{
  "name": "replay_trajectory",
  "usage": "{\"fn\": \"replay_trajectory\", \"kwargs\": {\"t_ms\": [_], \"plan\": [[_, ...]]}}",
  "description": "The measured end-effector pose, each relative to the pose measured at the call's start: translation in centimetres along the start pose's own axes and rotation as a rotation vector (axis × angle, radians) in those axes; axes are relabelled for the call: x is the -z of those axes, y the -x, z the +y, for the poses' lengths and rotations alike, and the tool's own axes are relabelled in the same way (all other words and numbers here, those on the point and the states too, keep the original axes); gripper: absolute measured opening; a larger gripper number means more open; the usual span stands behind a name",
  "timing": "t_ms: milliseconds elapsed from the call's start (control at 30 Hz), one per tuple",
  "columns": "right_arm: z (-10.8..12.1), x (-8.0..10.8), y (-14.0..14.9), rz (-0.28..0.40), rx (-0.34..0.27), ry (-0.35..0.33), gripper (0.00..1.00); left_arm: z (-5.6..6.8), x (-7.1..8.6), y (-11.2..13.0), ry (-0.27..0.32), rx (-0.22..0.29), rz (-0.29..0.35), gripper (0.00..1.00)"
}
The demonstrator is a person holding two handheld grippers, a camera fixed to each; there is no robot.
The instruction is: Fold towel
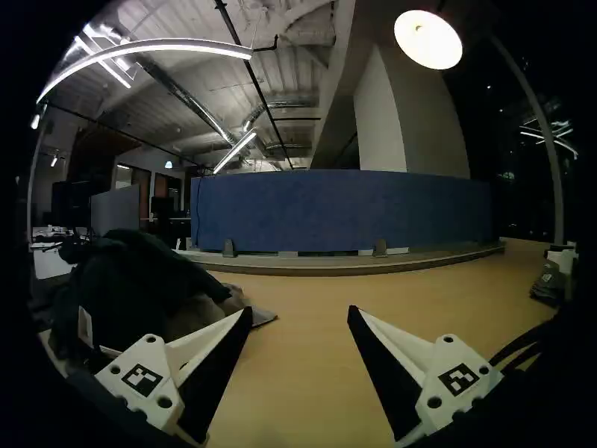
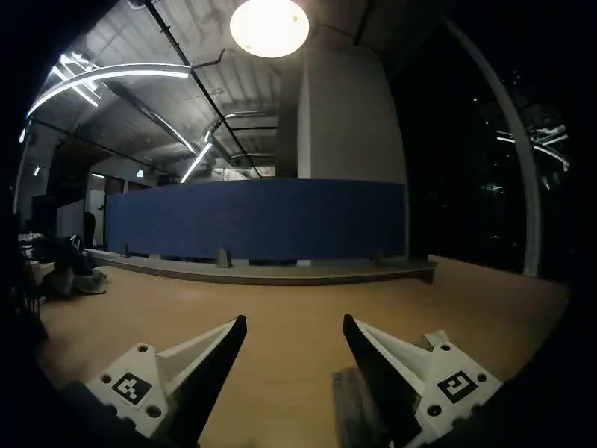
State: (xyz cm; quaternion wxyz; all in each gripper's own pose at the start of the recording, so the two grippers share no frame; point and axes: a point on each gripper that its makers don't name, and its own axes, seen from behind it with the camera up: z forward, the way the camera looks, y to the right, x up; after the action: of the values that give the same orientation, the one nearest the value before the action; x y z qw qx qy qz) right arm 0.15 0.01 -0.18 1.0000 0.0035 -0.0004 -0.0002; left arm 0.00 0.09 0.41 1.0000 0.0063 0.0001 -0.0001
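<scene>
Between the fingers of the left gripper (image 1: 300, 309) lies only bare wood: its jaws stand wide apart and grip nothing. Just outside the tip of its left finger, a grey-brown towel (image 1: 216, 301) lies on the table (image 1: 313, 373), mostly buried under a heap of dark cloth (image 1: 127, 280). One flat corner of the towel sticks out from under the heap and points right, toward the gap between the jaws, stopping short of it. Its long axis cannot be told, since the heap hides the rest.

The right gripper (image 2: 294, 317) also has its jaws spread, with nothing between them. A flat grey strip (image 2: 345, 403) lies on the table under its right finger and runs away from the camera; whether it is cloth cannot be told. In the right gripper view the heap appears again, small, well off to the left.

Farther out in the left gripper view, a small folded stack (image 1: 549, 281) sits at the table's right edge, well apart from the towel. The table is pale wood, long and smooth. A blue partition (image 1: 336, 209) on low feet closes its far side. Behind it rises a broad pale column (image 1: 403, 127), with a round lamp (image 1: 427, 37) glowing overhead. Exposed ducts and long light strips cross the ceiling, and the room to the right is dark.
</scene>
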Motion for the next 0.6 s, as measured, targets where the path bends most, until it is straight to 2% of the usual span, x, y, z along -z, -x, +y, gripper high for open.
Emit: {"fn": "replay_trajectory", "kwargs": {"t_ms": [600], "plan": [[-0.04,-0.1,-0.04,0.0,0.0,0.0,1.0,-0.1,-0.05,0.03,0.0,0.001,0.0,0.94]]}}
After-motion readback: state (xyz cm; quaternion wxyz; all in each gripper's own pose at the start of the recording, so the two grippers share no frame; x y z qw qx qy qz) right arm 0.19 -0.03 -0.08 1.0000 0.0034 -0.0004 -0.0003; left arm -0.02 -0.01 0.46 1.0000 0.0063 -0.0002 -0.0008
